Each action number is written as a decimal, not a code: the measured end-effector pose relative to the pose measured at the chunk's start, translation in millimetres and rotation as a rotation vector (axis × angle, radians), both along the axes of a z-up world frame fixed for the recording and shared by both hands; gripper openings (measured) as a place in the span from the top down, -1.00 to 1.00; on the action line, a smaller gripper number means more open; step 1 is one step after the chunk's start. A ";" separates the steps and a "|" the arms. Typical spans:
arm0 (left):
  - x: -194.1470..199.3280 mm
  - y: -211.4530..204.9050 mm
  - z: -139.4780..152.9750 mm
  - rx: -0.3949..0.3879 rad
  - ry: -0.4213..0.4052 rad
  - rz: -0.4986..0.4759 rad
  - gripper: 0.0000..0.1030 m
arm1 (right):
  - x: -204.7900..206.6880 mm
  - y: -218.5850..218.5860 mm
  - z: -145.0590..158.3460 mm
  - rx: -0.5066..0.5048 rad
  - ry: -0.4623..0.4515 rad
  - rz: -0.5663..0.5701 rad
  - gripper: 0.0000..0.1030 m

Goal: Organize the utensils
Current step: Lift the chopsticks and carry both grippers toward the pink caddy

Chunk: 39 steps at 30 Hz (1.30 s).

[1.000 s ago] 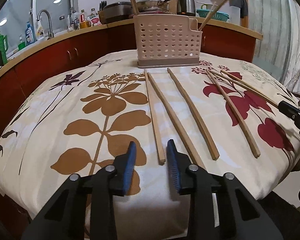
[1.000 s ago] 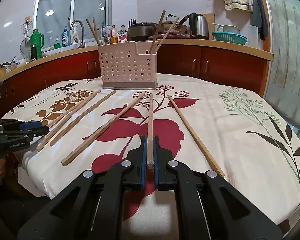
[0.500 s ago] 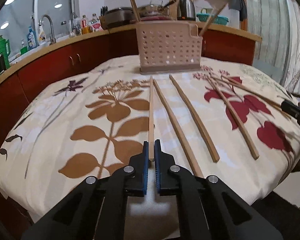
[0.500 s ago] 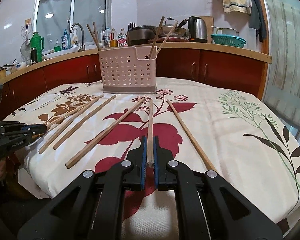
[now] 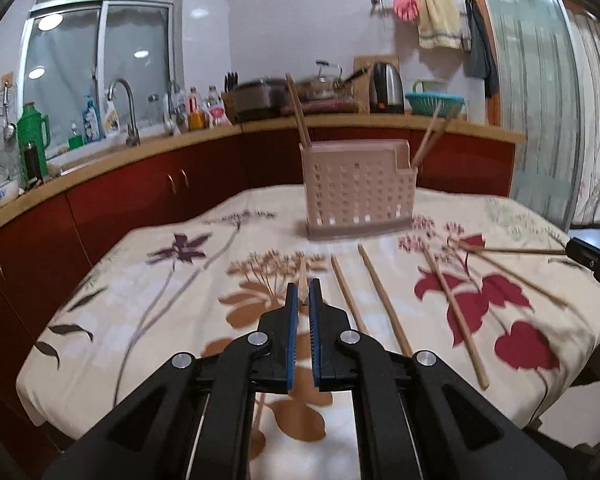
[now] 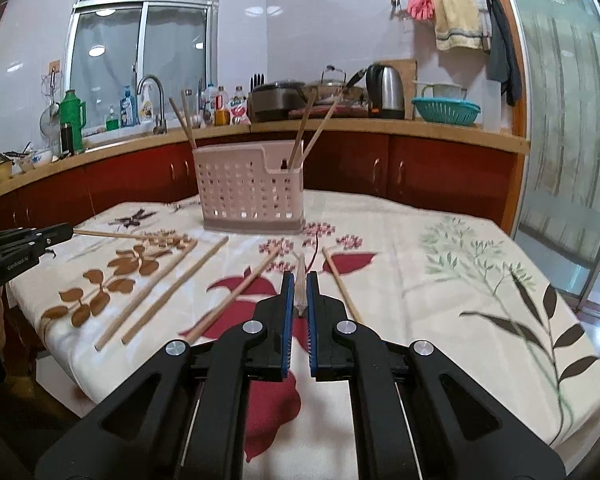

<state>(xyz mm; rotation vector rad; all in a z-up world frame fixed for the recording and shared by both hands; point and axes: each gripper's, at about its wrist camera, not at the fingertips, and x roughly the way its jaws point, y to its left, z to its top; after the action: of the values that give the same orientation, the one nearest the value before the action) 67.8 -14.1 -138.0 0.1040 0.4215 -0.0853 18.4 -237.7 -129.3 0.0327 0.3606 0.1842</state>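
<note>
Chopsticks scattered lengthwise across cloth-covered surface [image 6: 440, 264], most pointing toward perforated pink holder [image 6: 252, 192] at far side. Left tool [image 5: 304, 300] clamped on near end of one chopstick [image 5: 302, 280]; stick projects forward along fingers, foreshortened, apparently raised off cloth. Right tool [image 6: 297, 292] likewise closed on near end of another chopstick [image 6: 300, 276], tip aimed at holder. End grip judged deliberate: leaves nearly full length free so far tip can enter a compartment first. Holder already carries sticks: two leaning in low-cut right compartment [image 6: 306, 132], two more at left end [image 6: 184, 120]. Loose on cloth, right-wrist view: pair left of centre [image 6: 168, 292], one diagonal [image 6: 236, 296], one just right of tool [image 6: 340, 284]. Left-wrist view: two parallel sticks [image 5: 364, 292] just right of tool, further ones over red flower print [image 5: 452, 312]. Motion blur in both views; exact height of held sticks not determinable. Judged stage: transport toward holder, several pieces remaining. Risk: long lever beyond pinch point, stick may pivot between pads on contact with holder rim.
</note>
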 end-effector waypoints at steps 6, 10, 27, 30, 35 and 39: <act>-5.8 1.7 24.4 -0.007 -0.063 0.001 0.88 | -4.3 -1.7 21.4 0.003 -0.040 -0.006 0.87; -10.2 3.2 39.8 -0.016 -0.106 -0.006 0.88 | -6.4 -1.7 36.1 0.003 -0.064 -0.005 0.87; -3.6 16.8 71.2 -0.101 -0.118 -0.015 0.88 | 4.7 0.6 68.0 0.003 -0.078 -0.007 0.87; 0.2 20.3 70.9 -0.112 -0.113 -0.018 0.88 | 11.7 2.4 70.2 0.001 -0.075 -0.004 0.87; 9.9 21.3 74.3 -0.111 -0.117 -0.023 0.88 | 24.7 6.4 76.9 -0.008 -0.086 0.003 0.87; 19.3 21.7 77.3 -0.105 -0.127 -0.027 0.88 | 36.0 10.5 81.5 -0.010 -0.093 0.003 0.87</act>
<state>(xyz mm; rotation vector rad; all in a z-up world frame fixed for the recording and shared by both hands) 87.1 7.7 -60.7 0.0113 0.2886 -0.1264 54.4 -227.2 -47.8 0.0138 0.2685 0.1865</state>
